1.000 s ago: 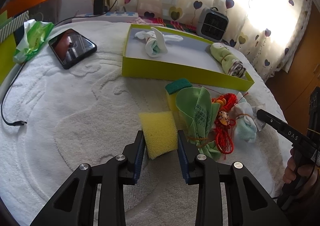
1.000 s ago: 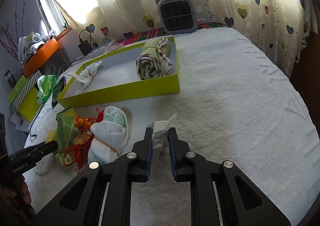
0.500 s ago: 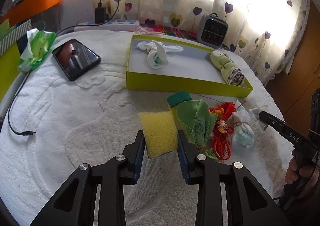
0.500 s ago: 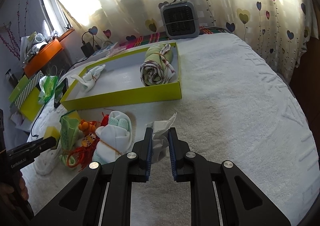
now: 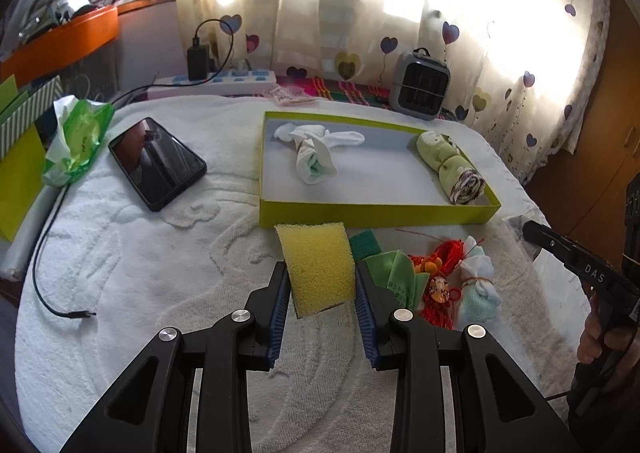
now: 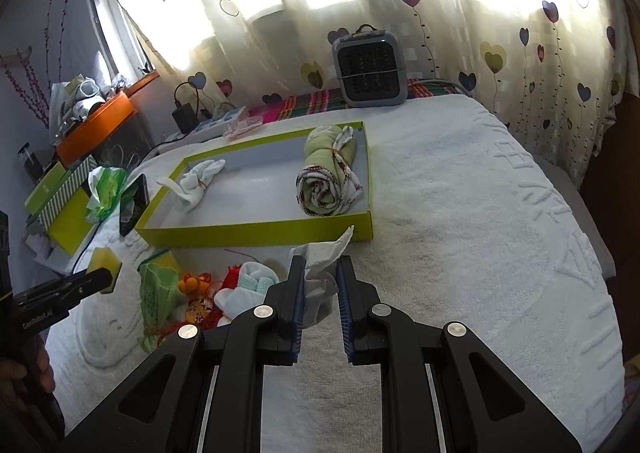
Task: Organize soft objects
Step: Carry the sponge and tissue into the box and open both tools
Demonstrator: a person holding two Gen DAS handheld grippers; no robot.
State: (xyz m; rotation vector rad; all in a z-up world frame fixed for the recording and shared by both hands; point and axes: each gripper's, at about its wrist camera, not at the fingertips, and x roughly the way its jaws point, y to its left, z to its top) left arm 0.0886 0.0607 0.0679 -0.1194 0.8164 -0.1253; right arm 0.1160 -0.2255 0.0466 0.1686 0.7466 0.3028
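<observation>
Left gripper (image 5: 321,285) clamps a yellow sponge (image 5: 316,265) before the tray (image 5: 376,209); right gripper (image 6: 319,285) pinches a white tissue (image 6: 320,273) above the towel (image 6: 480,233).

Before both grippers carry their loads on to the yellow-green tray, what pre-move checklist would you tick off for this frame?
1. Left gripper shut on the yellow foam sponge: ok.
2. Right gripper shut on the crumpled white tissue: ok, though only a thin fold is pinched.
3. Free floor in the shallow yellow-green cardboard tray between the knotted white sock bundle and the rolled green patterned cloth: ok.
4. Sponge lifted off the white towel: cannot tell.
5. Red tassel cord free of both grippers: ok.
</observation>
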